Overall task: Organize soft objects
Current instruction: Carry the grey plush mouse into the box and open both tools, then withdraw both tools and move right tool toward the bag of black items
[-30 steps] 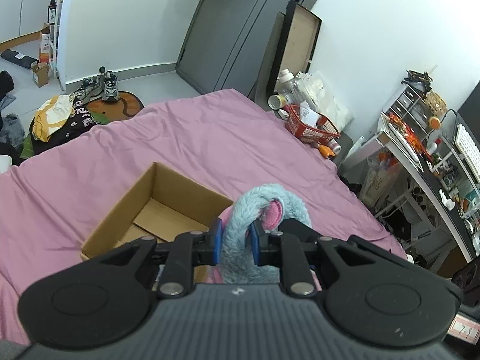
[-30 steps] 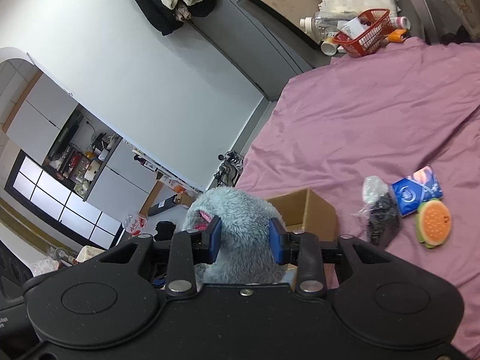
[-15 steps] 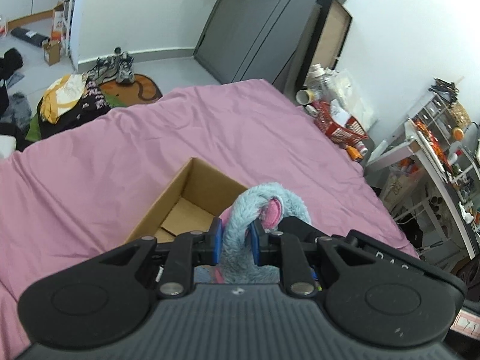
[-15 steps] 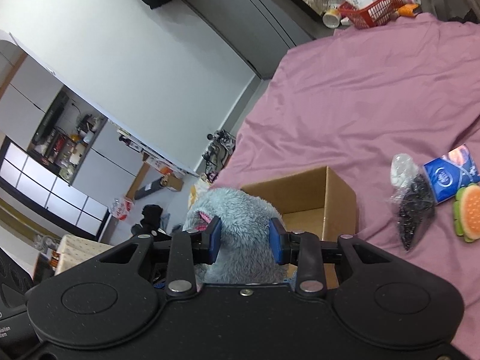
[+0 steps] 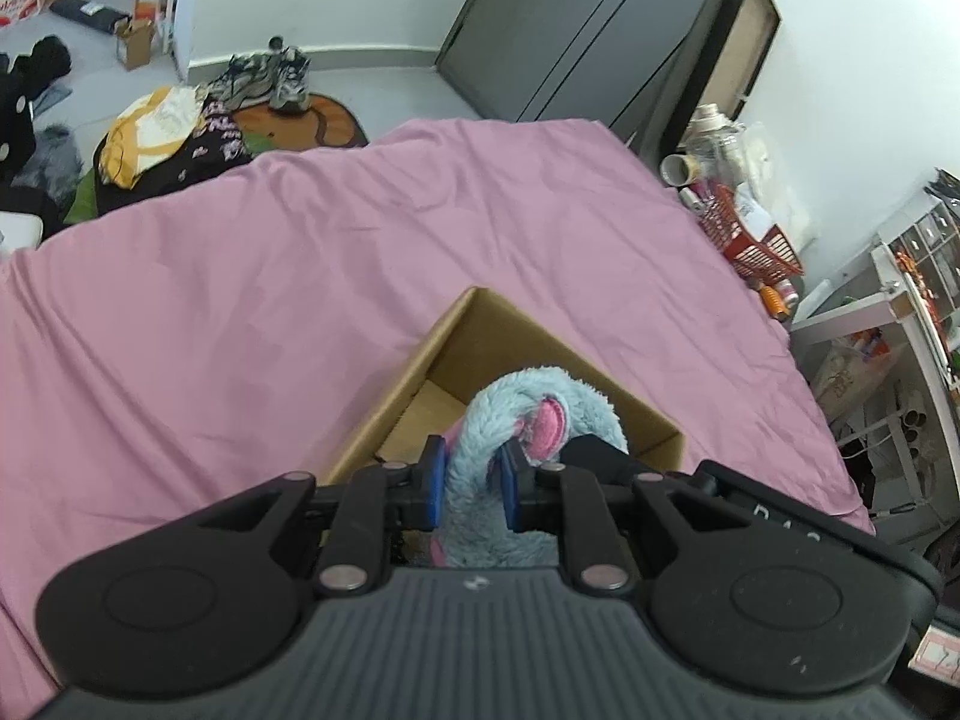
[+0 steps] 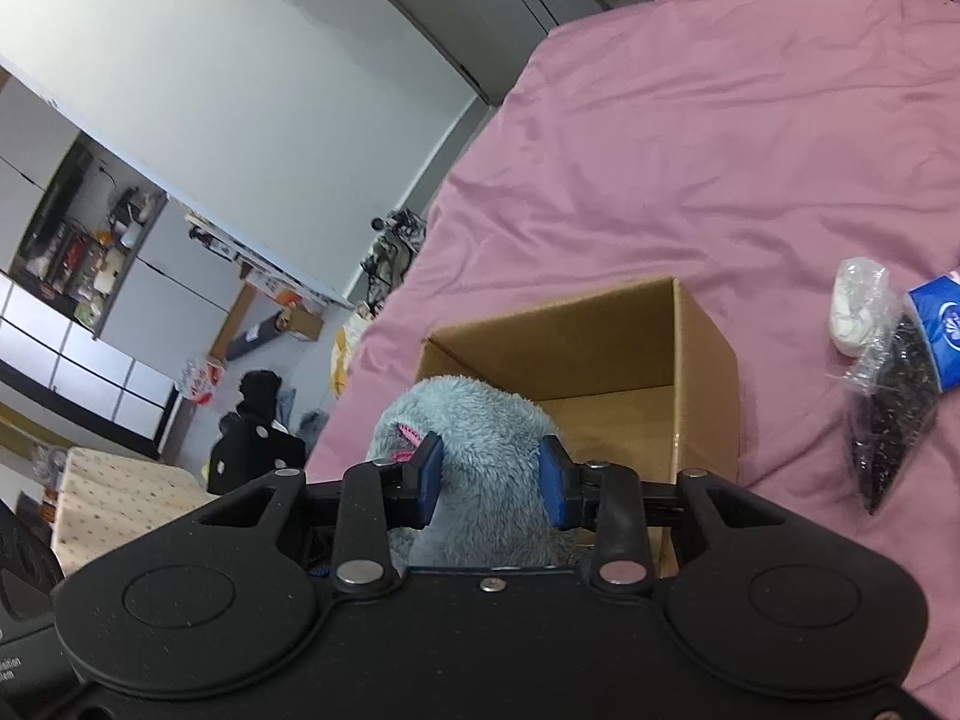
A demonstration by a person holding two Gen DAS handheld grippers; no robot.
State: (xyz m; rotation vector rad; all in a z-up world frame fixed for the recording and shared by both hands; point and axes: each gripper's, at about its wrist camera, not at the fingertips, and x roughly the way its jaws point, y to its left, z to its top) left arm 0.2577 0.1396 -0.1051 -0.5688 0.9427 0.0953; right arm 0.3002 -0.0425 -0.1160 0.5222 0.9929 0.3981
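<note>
**Over the box: both grippers clamped on the plush**

Nearest the cameras, the left gripper (image 5: 471, 483) has its blue pads pinched nearly together on a narrow fold of the blue-grey plush toy (image 5: 528, 420), pink inner patch showing just past the fingers. The right gripper (image 6: 491, 483) is spread wider, pads pressed into the toy's (image 6: 474, 432) bulkier rounded part, fur bulging between them. Both hold the same toy, above the near edge of the cardboard box (image 6: 708, 372).

Box is open-topped and sits on the pink bedsheet (image 5: 300, 276). Visible part of the box floor is bare cardboard; the near part is hidden behind the toy and grippers.

Just to the right of the box on the sheet, in the right wrist view: a clear bag of dark bits (image 6: 894, 414) with a white bundle (image 6: 855, 315) at its top, touching a blue tissue pack (image 6: 939, 336).

Further out, past the bed's far corner, a red basket (image 5: 753, 240) with bottles and a cup beside it. Off the other edge, a pile of clothes (image 5: 162, 138) and a pair of sneakers (image 5: 270, 81) on the floor, grey door (image 5: 576, 18) behind.
</note>
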